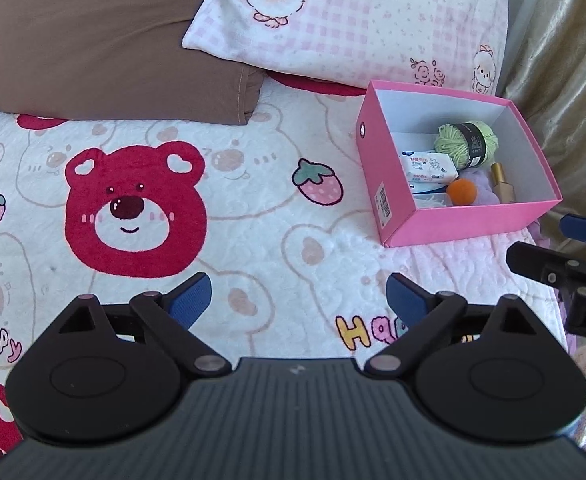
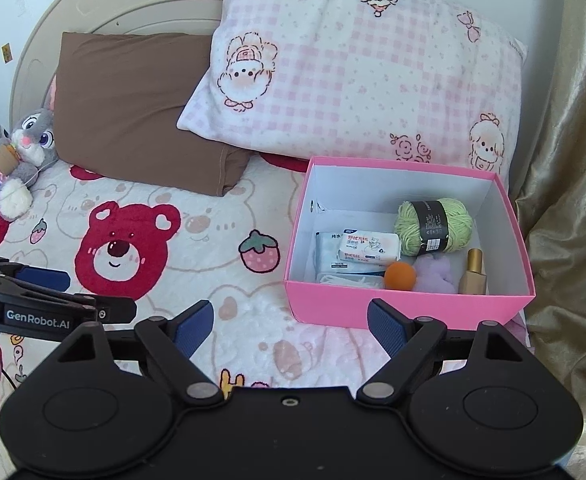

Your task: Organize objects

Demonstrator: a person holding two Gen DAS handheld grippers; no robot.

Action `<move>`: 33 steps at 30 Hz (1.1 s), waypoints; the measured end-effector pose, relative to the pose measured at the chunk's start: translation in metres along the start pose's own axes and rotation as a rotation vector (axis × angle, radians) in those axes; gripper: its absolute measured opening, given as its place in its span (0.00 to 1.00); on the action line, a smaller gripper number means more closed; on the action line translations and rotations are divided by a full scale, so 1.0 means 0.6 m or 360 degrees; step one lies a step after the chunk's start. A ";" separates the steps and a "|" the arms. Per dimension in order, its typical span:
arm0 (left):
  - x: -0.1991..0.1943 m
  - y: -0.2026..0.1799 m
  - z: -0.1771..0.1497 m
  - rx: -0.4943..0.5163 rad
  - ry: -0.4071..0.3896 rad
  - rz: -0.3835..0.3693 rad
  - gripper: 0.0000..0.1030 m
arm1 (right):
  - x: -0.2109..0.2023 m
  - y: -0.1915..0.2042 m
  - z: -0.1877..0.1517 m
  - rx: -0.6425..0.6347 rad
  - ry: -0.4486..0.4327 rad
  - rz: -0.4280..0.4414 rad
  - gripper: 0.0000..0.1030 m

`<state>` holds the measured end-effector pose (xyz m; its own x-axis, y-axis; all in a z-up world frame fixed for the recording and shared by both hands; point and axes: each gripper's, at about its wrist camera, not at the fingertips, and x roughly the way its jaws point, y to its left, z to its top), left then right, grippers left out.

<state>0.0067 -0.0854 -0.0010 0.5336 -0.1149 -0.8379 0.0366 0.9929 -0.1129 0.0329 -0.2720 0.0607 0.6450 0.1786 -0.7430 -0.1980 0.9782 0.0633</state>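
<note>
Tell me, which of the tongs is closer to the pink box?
The right tongs. They sit open just in front of the pink box, one fingertip almost at its front wall. The left tongs, also open, hover over the blanket, farther to the box's left.

Both wrist views toward shared pink box (image 1: 449, 224)

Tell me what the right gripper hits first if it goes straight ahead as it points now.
Probably the near wall of the pink box: the open right gripper points at its near left corner, though depth is unclear.

Box (image 2: 409, 308) on bed (image 2: 229, 280), right of pillows (image 2: 357, 80); yarn (image 2: 435, 226), ball (image 2: 400, 275) inside.
</note>
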 end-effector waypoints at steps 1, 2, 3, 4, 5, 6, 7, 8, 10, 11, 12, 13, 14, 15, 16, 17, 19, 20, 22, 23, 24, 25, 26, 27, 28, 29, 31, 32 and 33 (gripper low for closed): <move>0.000 0.002 0.000 -0.0006 0.0006 -0.0003 0.94 | 0.000 0.000 0.000 0.0001 0.0001 -0.0011 0.85; 0.000 0.005 0.000 -0.0021 0.0020 -0.0008 0.94 | 0.001 0.001 0.000 0.0006 0.0005 -0.0022 0.87; -0.001 0.007 -0.001 -0.0036 0.0032 -0.0013 0.94 | 0.001 0.000 0.000 0.0016 0.0013 -0.0035 0.87; -0.001 0.009 -0.001 -0.0048 0.0037 -0.0017 0.94 | 0.003 0.000 0.001 0.0026 0.0026 -0.0052 0.87; -0.002 0.012 -0.002 -0.0060 0.0034 -0.0016 0.94 | 0.004 0.000 0.000 0.0034 0.0043 -0.0071 0.87; -0.004 0.013 -0.002 -0.0068 0.0030 -0.0009 0.94 | 0.006 0.000 0.000 0.0042 0.0063 -0.0096 0.87; -0.005 0.014 -0.002 -0.0072 0.0026 0.0001 0.94 | 0.008 -0.001 0.000 0.0047 0.0083 -0.0121 0.87; -0.006 0.015 -0.001 -0.0071 0.0022 0.0007 0.94 | 0.009 -0.001 0.000 0.0051 0.0100 -0.0143 0.87; -0.009 0.015 -0.001 -0.0071 0.0022 0.0016 0.94 | 0.013 -0.004 -0.001 0.0060 0.0122 -0.0166 0.87; -0.009 0.015 -0.001 -0.0072 0.0023 0.0017 0.94 | 0.013 -0.005 -0.001 0.0069 0.0127 -0.0167 0.87; -0.009 0.015 -0.001 -0.0069 0.0026 0.0015 0.94 | 0.013 -0.008 -0.002 0.0082 0.0134 -0.0165 0.87; -0.010 0.015 0.000 -0.0068 0.0031 0.0016 0.95 | 0.014 -0.009 -0.002 0.0093 0.0140 -0.0164 0.87; -0.011 0.015 0.000 -0.0069 0.0035 0.0020 0.95 | 0.014 -0.010 -0.002 0.0102 0.0146 -0.0165 0.87; -0.011 0.015 0.000 -0.0068 0.0041 0.0028 0.95 | 0.014 -0.011 -0.002 0.0108 0.0150 -0.0168 0.87; -0.012 0.014 0.000 -0.0067 0.0047 0.0036 0.95 | 0.014 -0.011 -0.003 0.0113 0.0153 -0.0174 0.87; -0.012 0.013 -0.001 -0.0065 0.0054 0.0044 0.95 | 0.014 -0.012 -0.003 0.0116 0.0155 -0.0179 0.87; -0.012 0.012 0.000 -0.0065 0.0065 0.0055 0.95 | 0.013 -0.013 -0.002 0.0117 0.0156 -0.0183 0.87; -0.013 0.011 0.000 -0.0068 0.0066 0.0055 0.95 | 0.012 -0.012 -0.002 0.0119 0.0156 -0.0183 0.87; -0.013 0.010 0.000 -0.0059 0.0059 0.0040 0.95 | 0.011 -0.012 -0.001 0.0121 0.0154 -0.0186 0.87; -0.014 0.009 -0.001 -0.0059 0.0055 0.0034 0.95 | 0.011 -0.011 -0.001 0.0120 0.0154 -0.0189 0.87; -0.015 0.007 -0.001 -0.0060 0.0052 0.0031 0.95 | 0.011 -0.011 -0.001 0.0119 0.0154 -0.0194 0.87; -0.016 0.006 -0.001 -0.0057 0.0050 0.0029 0.95 | 0.011 -0.010 -0.001 0.0115 0.0155 -0.0199 0.87; -0.016 0.004 -0.002 -0.0054 0.0050 0.0030 0.95 | 0.011 -0.010 -0.001 0.0112 0.0156 -0.0203 0.87; -0.016 0.004 -0.002 -0.0057 0.0050 0.0034 0.95 | 0.011 -0.010 -0.001 0.0111 0.0156 -0.0206 0.87; -0.016 0.003 -0.002 -0.0058 0.0051 0.0040 0.95 | 0.010 -0.011 -0.001 0.0109 0.0157 -0.0207 0.87; -0.016 0.002 -0.002 -0.0060 0.0053 0.0046 0.95 | 0.010 -0.011 -0.001 0.0109 0.0156 -0.0205 0.87; -0.015 0.002 -0.001 -0.0060 0.0057 0.0050 0.95 | 0.010 -0.010 -0.001 0.0109 0.0158 -0.0206 0.87; -0.015 0.003 -0.001 -0.0061 0.0058 0.0051 0.95 | 0.011 -0.010 -0.001 0.0108 0.0160 -0.0208 0.87; -0.015 0.003 -0.001 -0.0063 0.0058 0.0052 0.95 | 0.011 -0.011 -0.001 0.0104 0.0164 -0.0211 0.87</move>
<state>0.0016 -0.0827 0.0062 0.5026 -0.0843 -0.8604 -0.0140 0.9943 -0.1056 0.0383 -0.2772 0.0551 0.5825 0.0388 -0.8119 -0.0657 0.9978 0.0006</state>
